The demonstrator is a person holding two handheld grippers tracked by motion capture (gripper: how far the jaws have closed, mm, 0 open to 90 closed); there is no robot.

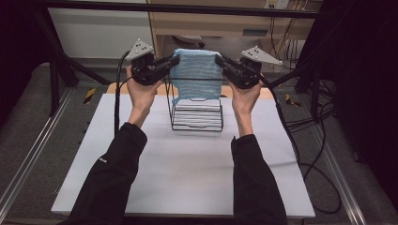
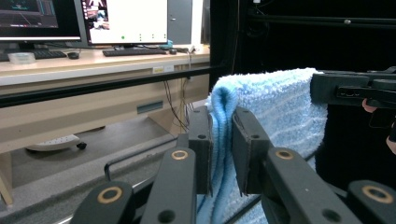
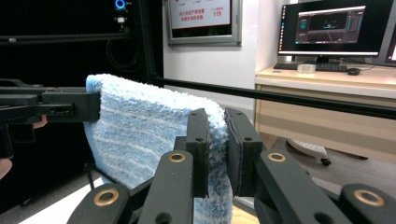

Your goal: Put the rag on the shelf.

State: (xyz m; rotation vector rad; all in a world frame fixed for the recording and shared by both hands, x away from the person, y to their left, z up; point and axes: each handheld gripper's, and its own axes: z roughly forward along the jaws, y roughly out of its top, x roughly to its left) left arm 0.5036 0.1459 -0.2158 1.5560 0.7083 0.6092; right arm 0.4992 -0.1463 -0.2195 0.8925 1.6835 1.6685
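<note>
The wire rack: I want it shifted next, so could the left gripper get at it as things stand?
Probably not yet. The left gripper is shut on the blue towel's corner, held up above the wire rack, and the hanging towel covers the rack's top. It would need to let go first.

Wooden desk [image 2: 93, 65], 2 monitors [image 2: 123, 21]

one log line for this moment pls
left gripper: shut on blue towel | right gripper: shut on blue towel | towel: folded, held up over wire rack | rack: on white table
</note>
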